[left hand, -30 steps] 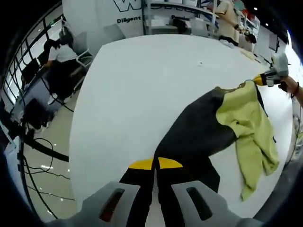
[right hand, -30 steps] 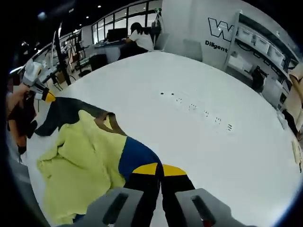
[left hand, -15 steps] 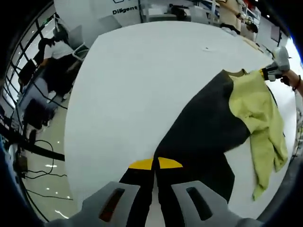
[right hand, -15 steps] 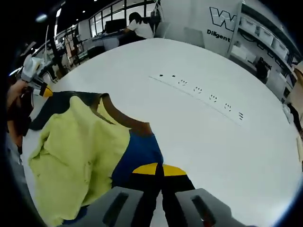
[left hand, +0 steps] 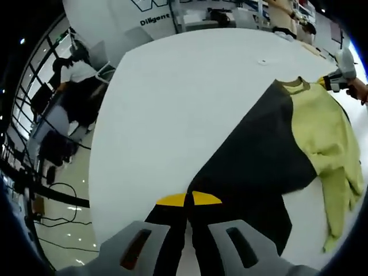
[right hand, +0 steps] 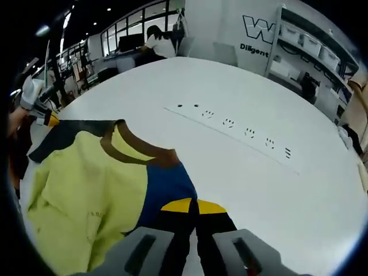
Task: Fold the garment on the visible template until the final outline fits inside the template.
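A garment with a dark grey panel (left hand: 253,161) and a yellow-green panel (left hand: 328,135) lies stretched across the white table (left hand: 172,98). My left gripper (left hand: 188,199) is shut on its dark edge. My right gripper (left hand: 336,82) holds the far corner near the brown collar (left hand: 294,83). In the right gripper view, my right gripper (right hand: 192,205) is shut on the blue panel (right hand: 164,187) beside the yellow-green cloth (right hand: 80,195). My left gripper (right hand: 40,112) holds the dark corner at far left. A thin line with small dark marks (right hand: 230,123) crosses the table beyond the garment.
The table's edge (left hand: 100,132) drops to a floor with cables on the left. A seated person (left hand: 72,72) works at a desk there. Shelves (right hand: 310,52) and another seated person (right hand: 155,43) stand behind the table. A small mark (left hand: 263,61) sits on the tabletop.
The garment has been drawn out flatter between the two grippers, and its yellow-green part has spread and lost its bunched folds. Both cameras shifted with the hands.
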The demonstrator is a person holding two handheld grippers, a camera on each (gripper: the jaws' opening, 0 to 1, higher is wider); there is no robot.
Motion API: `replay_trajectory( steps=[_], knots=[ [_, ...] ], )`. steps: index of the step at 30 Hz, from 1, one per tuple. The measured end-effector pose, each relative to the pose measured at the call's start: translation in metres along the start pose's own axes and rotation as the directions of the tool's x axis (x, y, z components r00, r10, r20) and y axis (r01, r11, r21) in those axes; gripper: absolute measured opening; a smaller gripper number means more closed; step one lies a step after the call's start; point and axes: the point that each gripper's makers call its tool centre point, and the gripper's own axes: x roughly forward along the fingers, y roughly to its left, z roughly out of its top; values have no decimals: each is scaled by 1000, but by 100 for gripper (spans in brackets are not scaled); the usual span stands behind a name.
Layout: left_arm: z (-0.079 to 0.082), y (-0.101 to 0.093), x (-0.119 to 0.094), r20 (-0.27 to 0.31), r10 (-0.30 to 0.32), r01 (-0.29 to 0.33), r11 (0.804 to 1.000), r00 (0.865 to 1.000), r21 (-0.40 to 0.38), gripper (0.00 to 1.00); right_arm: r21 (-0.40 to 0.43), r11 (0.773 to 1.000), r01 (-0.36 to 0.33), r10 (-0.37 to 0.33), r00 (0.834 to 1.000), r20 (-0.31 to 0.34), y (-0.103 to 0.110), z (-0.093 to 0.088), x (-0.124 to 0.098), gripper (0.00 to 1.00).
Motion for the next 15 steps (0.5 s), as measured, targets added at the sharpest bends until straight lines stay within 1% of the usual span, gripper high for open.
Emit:
replay_trajectory(
  steps=[1, 6, 13, 15],
  knots=[
    [0, 5, 2, -6, 25, -25, 1000, 1000, 8, 1, -3, 1000, 0, 0, 1000, 1, 0, 0, 1, 0],
    [1, 5, 3, -7, 47, -47, 999, 999, 22, 1, -15, 1000, 8, -8, 1000, 12, -3, 2, 3, 0],
    [1, 5, 2, -1, 90, -90, 995, 996, 35, 2, 38, 999, 3, -4, 1000, 18, -5, 2, 4, 0],
    [2, 5, 0, 4, 93, -93, 996, 996, 9, 2, 46, 999, -5, 3, 999, 32, -3, 4, 2, 0]
  ],
)
